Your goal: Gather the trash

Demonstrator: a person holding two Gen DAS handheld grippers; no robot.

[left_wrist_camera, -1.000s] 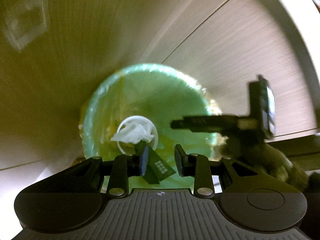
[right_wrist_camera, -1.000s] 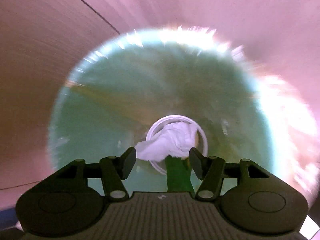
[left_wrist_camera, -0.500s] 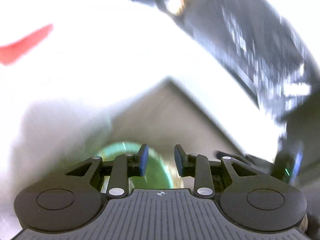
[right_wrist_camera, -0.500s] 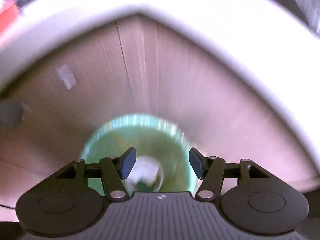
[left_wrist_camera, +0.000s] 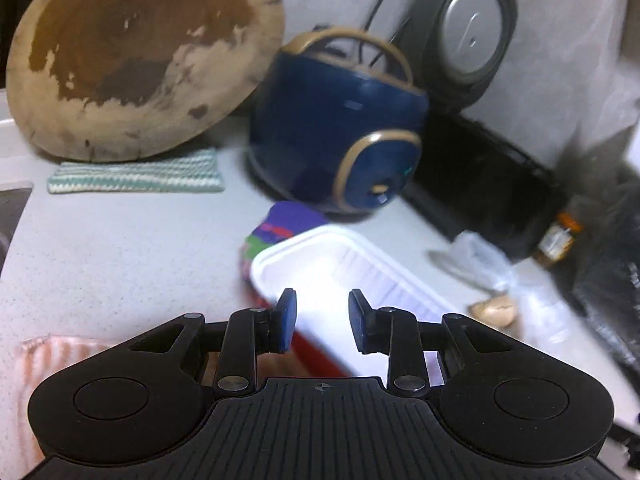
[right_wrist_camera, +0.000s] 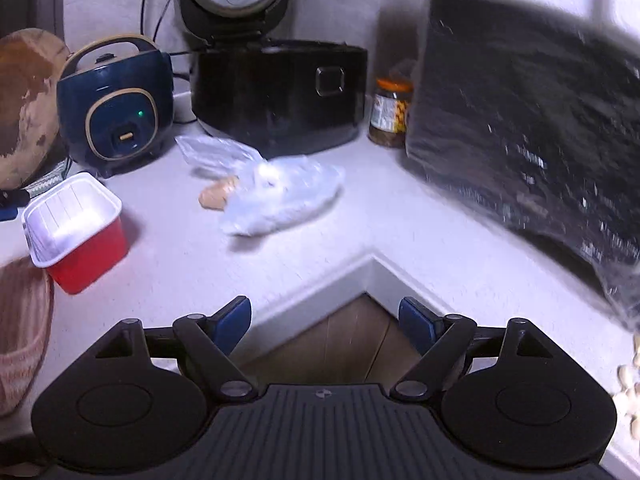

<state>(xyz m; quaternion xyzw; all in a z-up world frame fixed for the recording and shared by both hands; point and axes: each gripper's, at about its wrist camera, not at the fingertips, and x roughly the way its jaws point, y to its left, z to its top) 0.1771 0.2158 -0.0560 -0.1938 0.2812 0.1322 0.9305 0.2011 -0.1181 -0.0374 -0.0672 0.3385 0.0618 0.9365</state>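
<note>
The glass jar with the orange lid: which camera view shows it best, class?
The right wrist view: the jar stands whole and sharp beside the black cooker. In the left wrist view it is small, blurred and tilted at the edge.

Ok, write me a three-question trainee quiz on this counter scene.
1. True or false: the left gripper holds the red tub.
2. What lies nearest the plastic bag? A) jar B) blue cooker C) eggshell-like scrap
3. Fill in: the black cooker's lid stands ____.

Key: 1 false, both grippers are empty and open, and the right gripper's jaws have just been opening; 2 C; 3 open.
</note>
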